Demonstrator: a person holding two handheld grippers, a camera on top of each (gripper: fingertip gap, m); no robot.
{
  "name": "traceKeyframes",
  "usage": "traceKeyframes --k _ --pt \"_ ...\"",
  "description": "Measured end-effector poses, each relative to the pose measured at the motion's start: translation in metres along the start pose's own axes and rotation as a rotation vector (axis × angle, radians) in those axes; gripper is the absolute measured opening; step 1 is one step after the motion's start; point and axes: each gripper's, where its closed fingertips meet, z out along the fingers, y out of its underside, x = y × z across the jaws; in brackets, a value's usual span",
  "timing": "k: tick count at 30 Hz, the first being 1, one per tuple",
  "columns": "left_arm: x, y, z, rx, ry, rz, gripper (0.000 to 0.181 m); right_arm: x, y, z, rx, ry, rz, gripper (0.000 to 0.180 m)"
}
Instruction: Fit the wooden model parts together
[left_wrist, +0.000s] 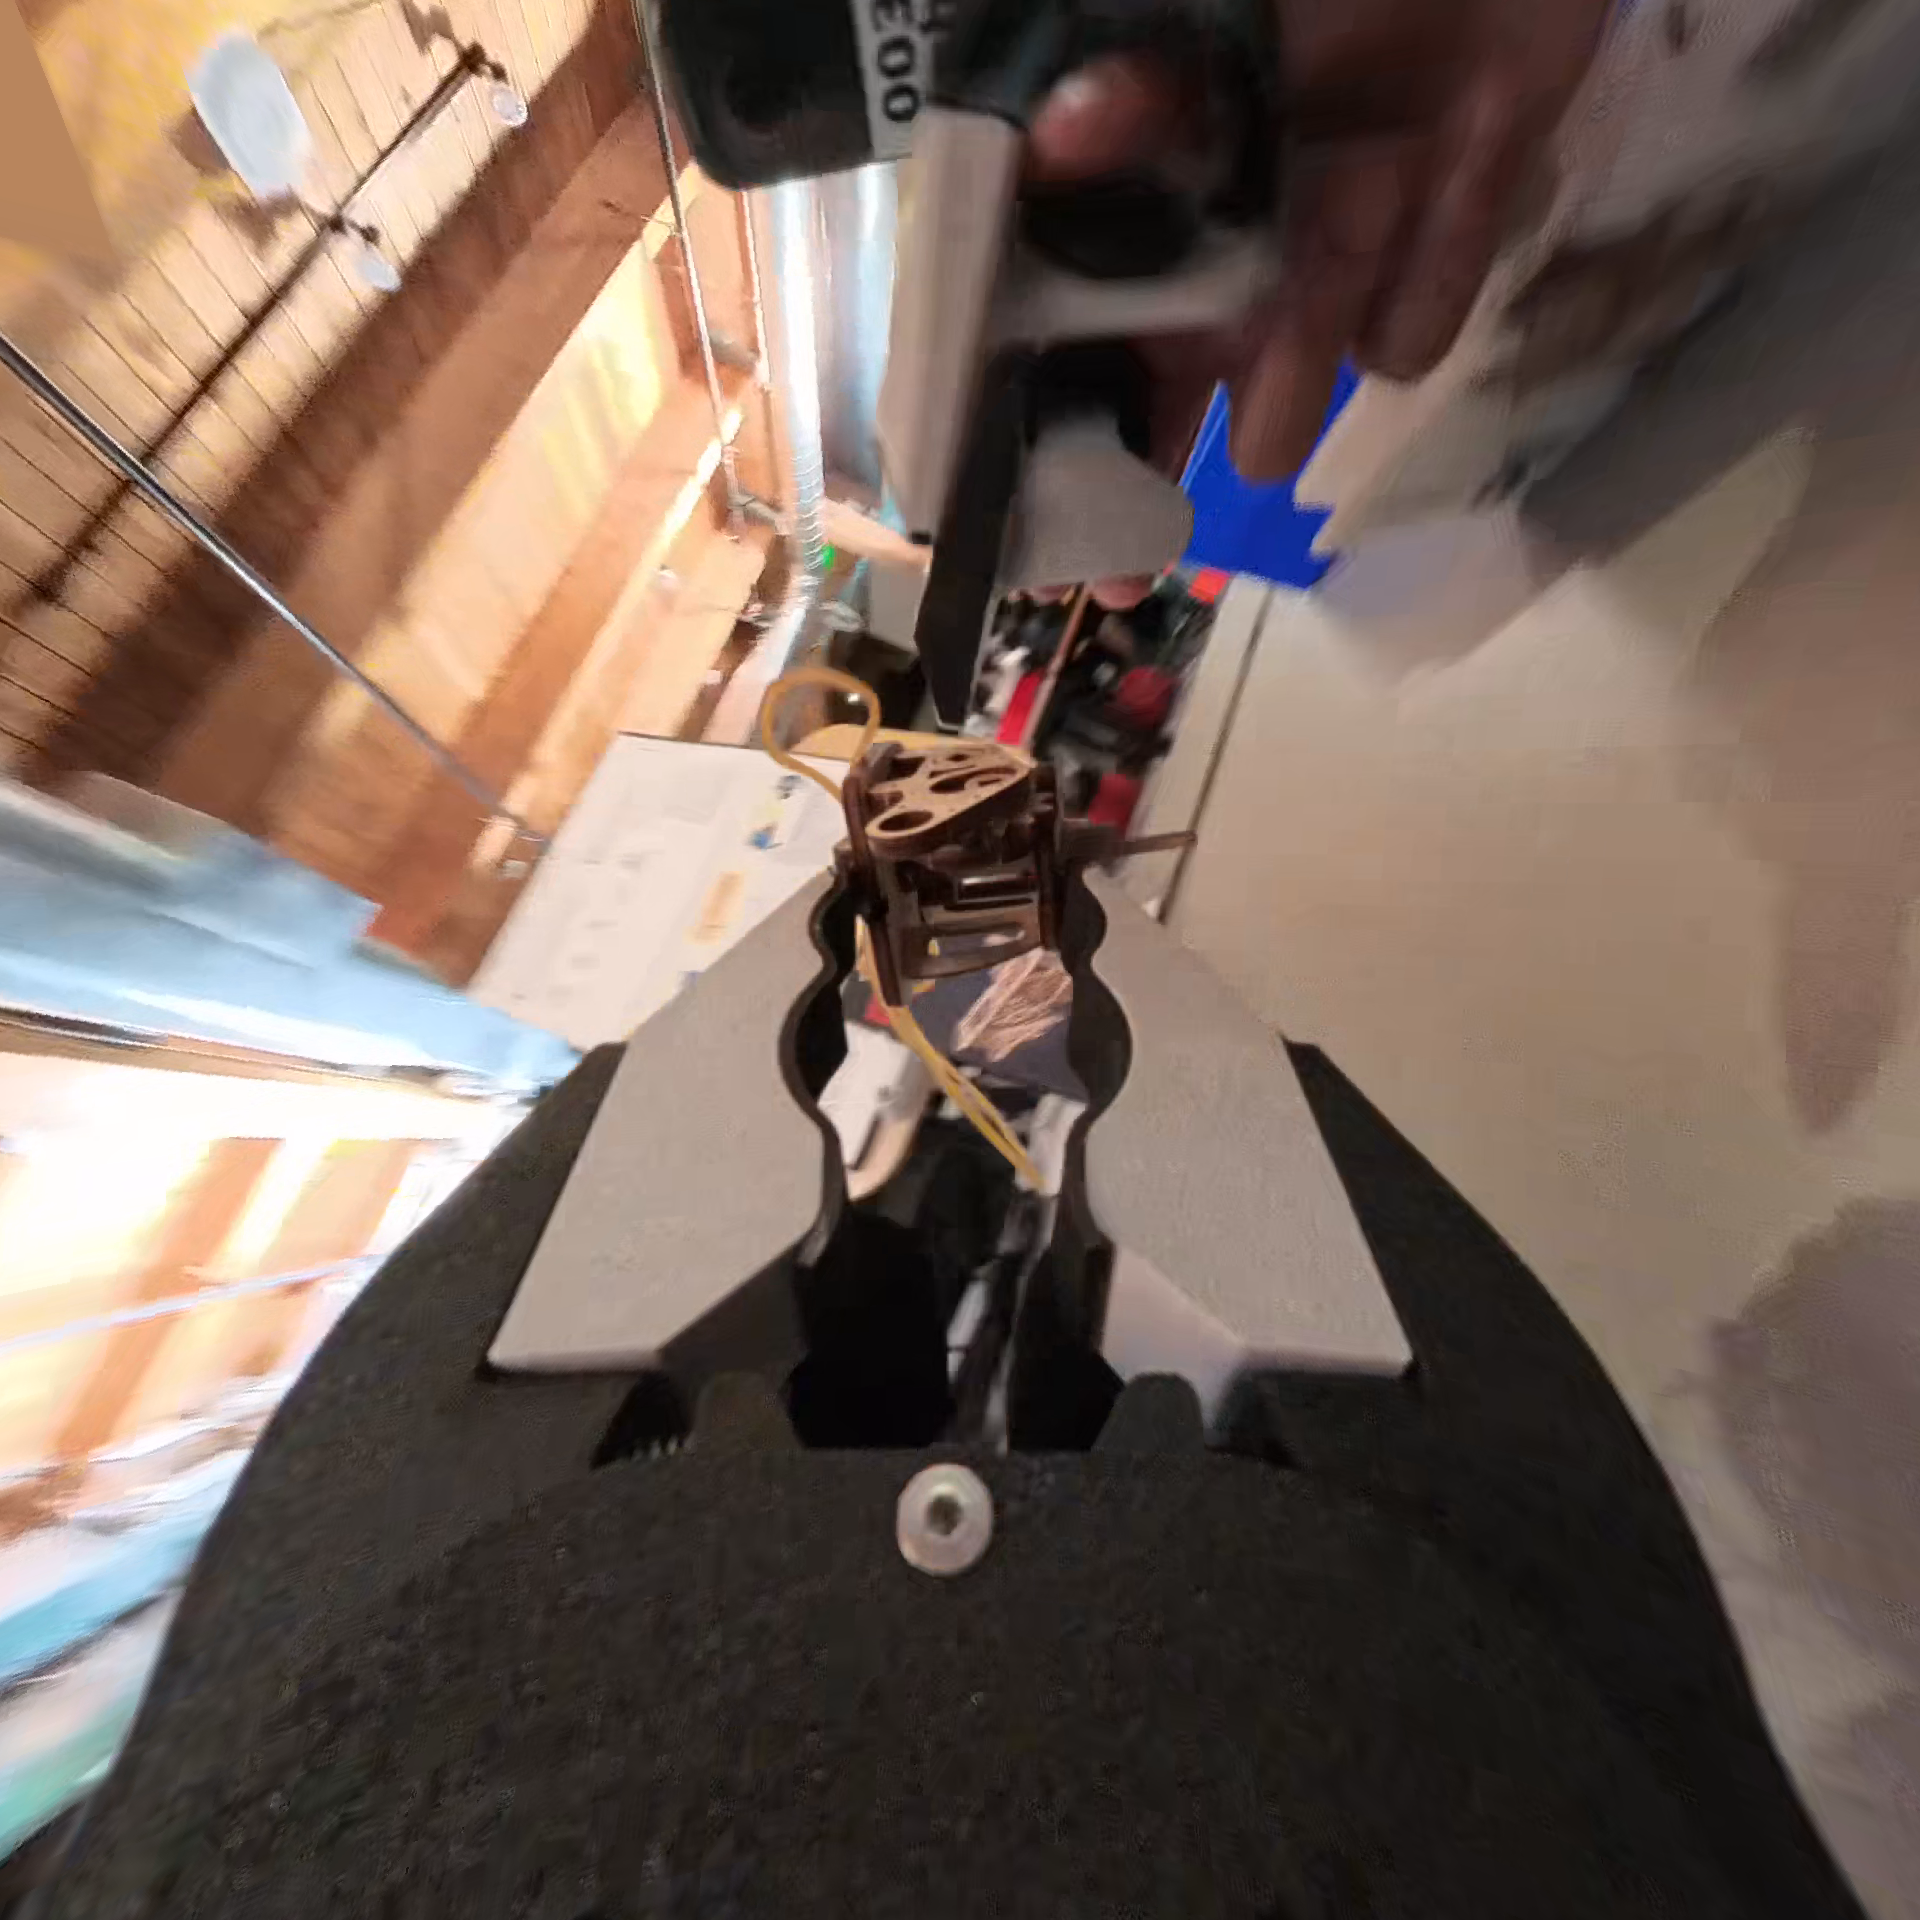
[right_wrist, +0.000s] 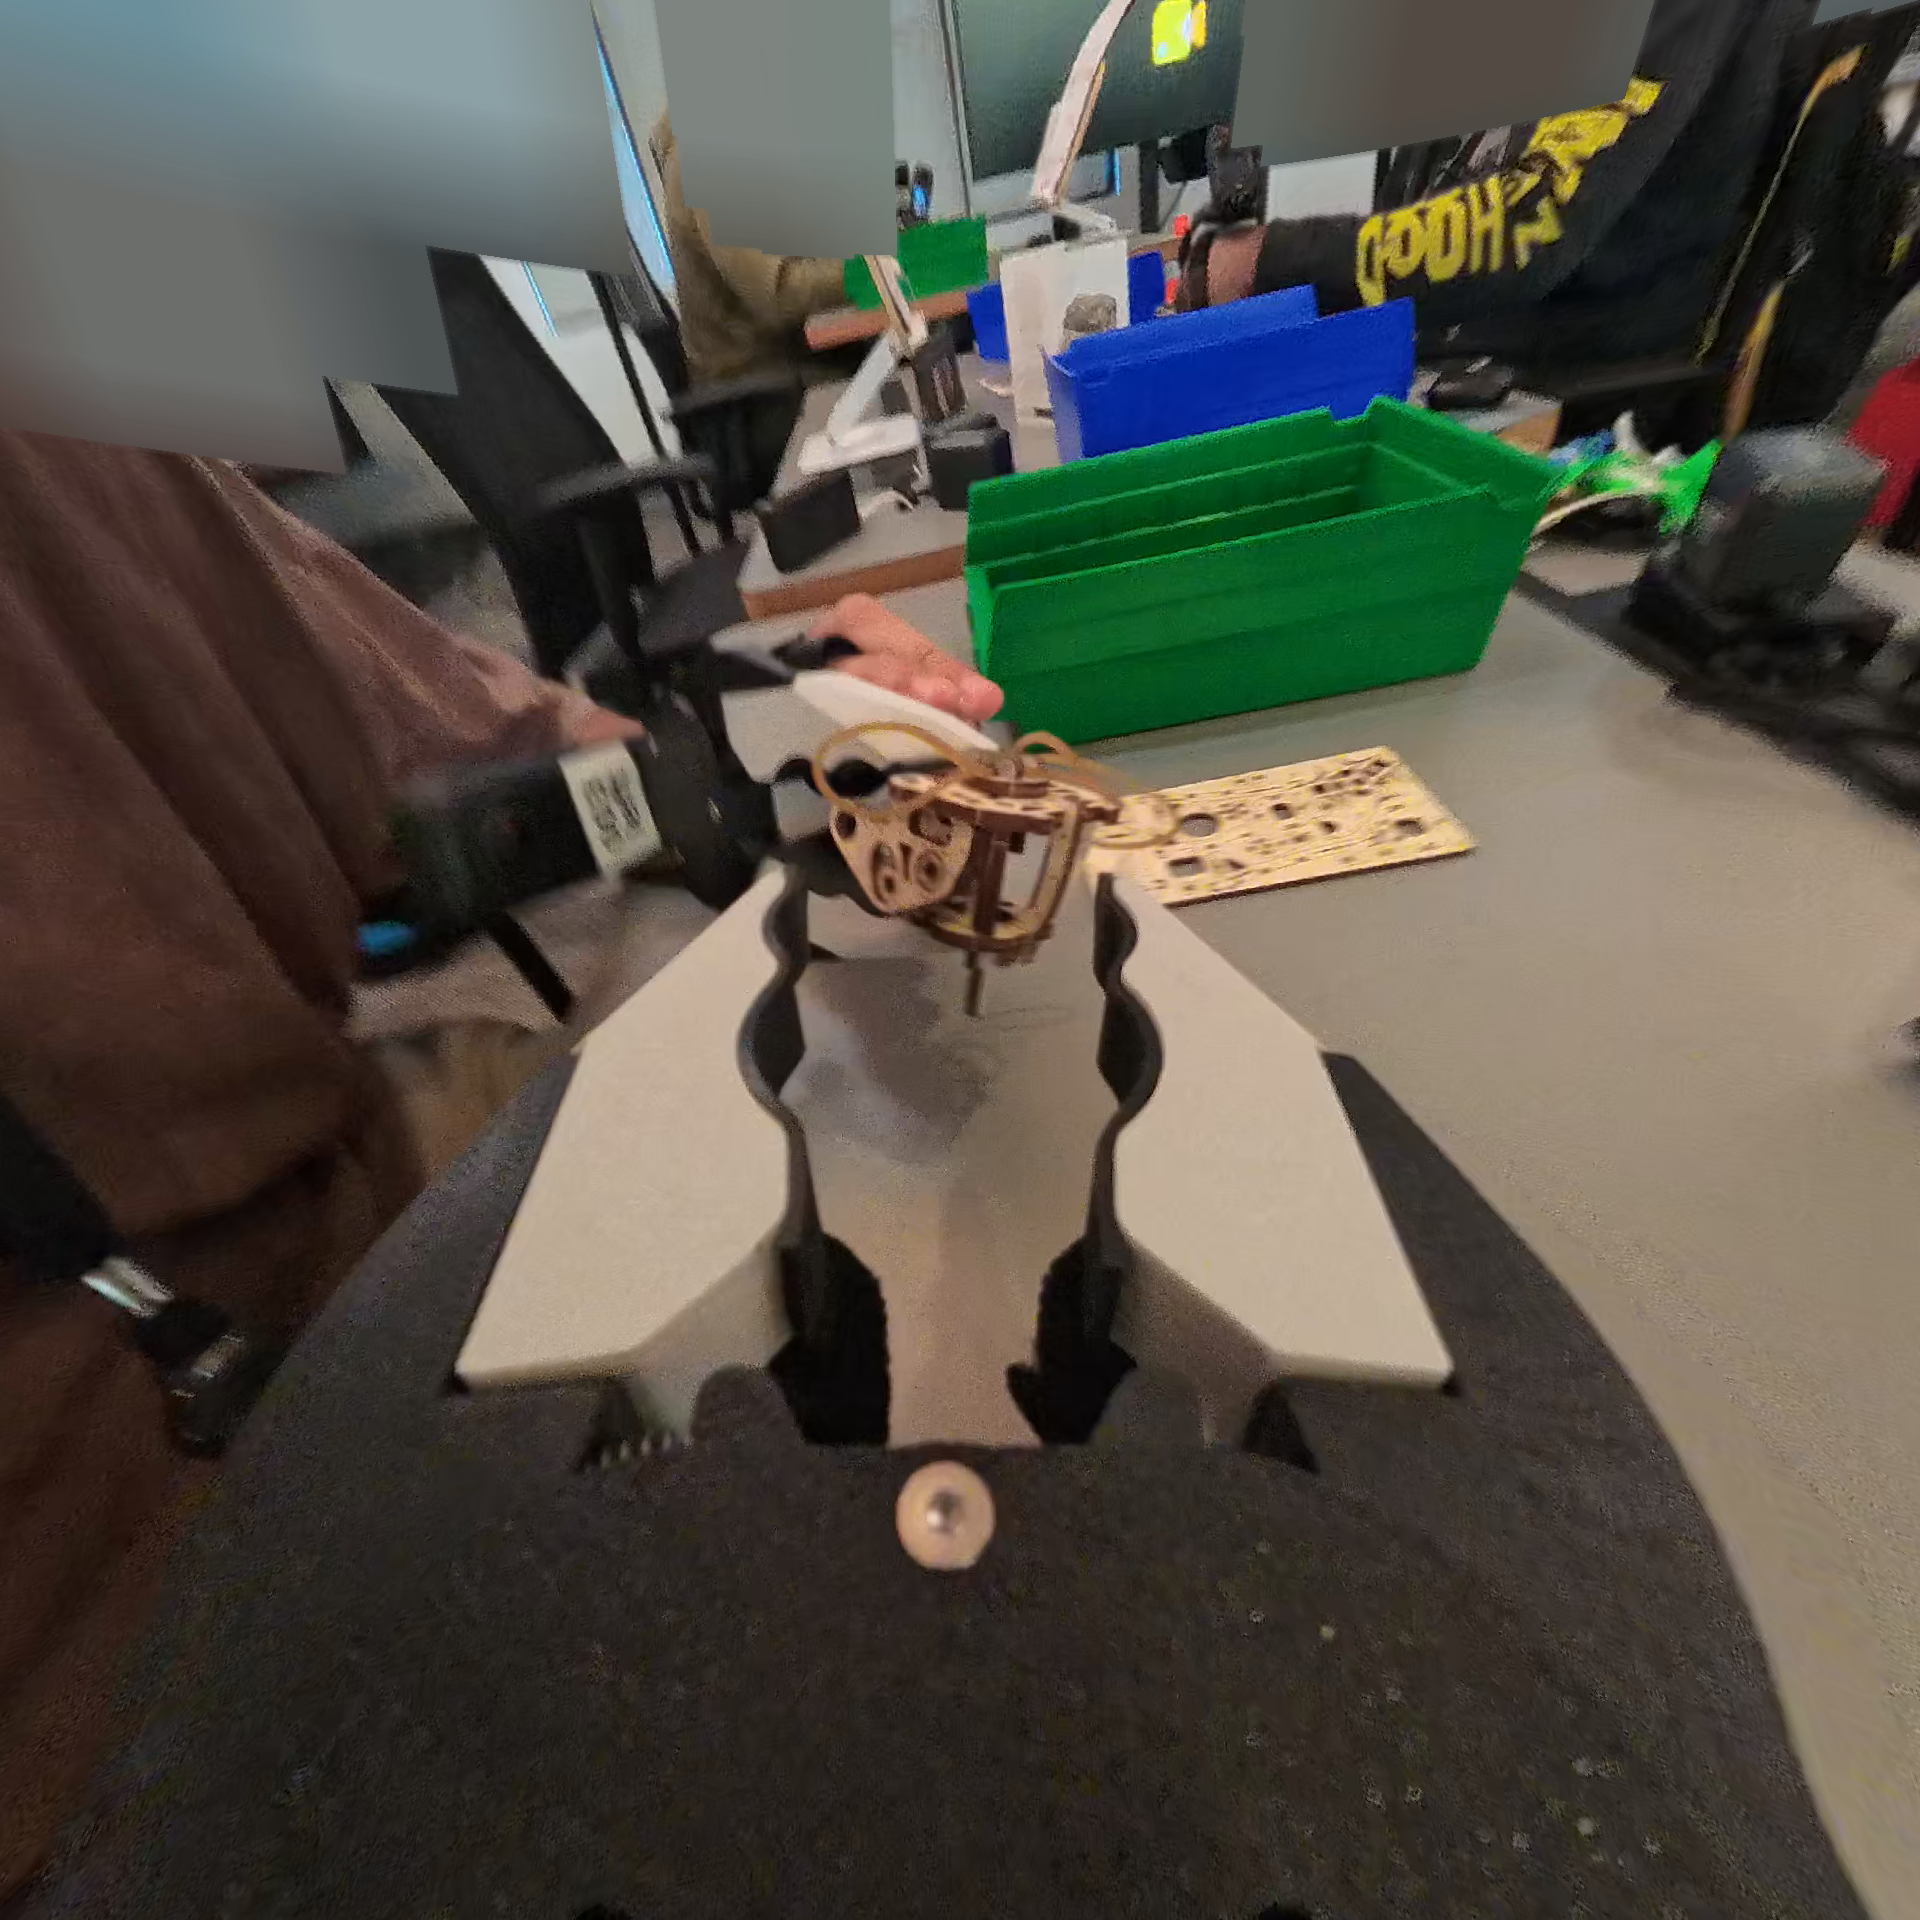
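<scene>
1. The wooden model (right_wrist: 961, 857) is a small laser-cut assembly, already fitted from several plates and pegs, with a rubber band (right_wrist: 883, 743) looped over its top. It is held in the air above the grey table (right_wrist: 1558, 1039), nearer the far edge than the near one. Judged from this, the build is well along but not finished.

2. The left gripper (left_wrist: 951, 914) pinches the model at its fingertips; its jaws stand narrowly apart, closed on the model's lower frame. In the right wrist view it reaches in from the left, a hand (right_wrist: 914, 665) on its body.

3. The right gripper (right_wrist: 940, 894) has its jaws spread wide, one finger on each side of the model. I cannot tell whether either finger touches it; it holds nothing.

4. The punched wooden parts sheet (right_wrist: 1299, 821) lies flat on the table beyond the model, in front of the green bin (right_wrist: 1247, 582). Whether any pieces remain in it is unclear.
</scene>
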Motion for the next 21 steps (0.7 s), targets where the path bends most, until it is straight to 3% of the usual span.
traceKeyframes --k 2,7,15,21 --pt "0.002 -0.006 -0.002 0.014 -0.04 0.079 0.037 -0.001 0.004 0.003 0.038 -0.011 0.107 0.055" --pt "-0.007 -0.03 -0.009 0.086 -0.081 -0.019 0.037 -0.027 0.001 0.013 0.086 -0.115 0.104 0.062" --pt "-0.011 -0.06 -0.019 0.175 -0.117 -0.053 0.037 -0.051 -0.003 0.024 0.099 -0.224 0.106 0.049" --pt "-0.013 -0.067 -0.021 0.194 -0.119 -0.084 0.037 -0.056 -0.008 0.02 0.128 -0.303 0.243 0.046"
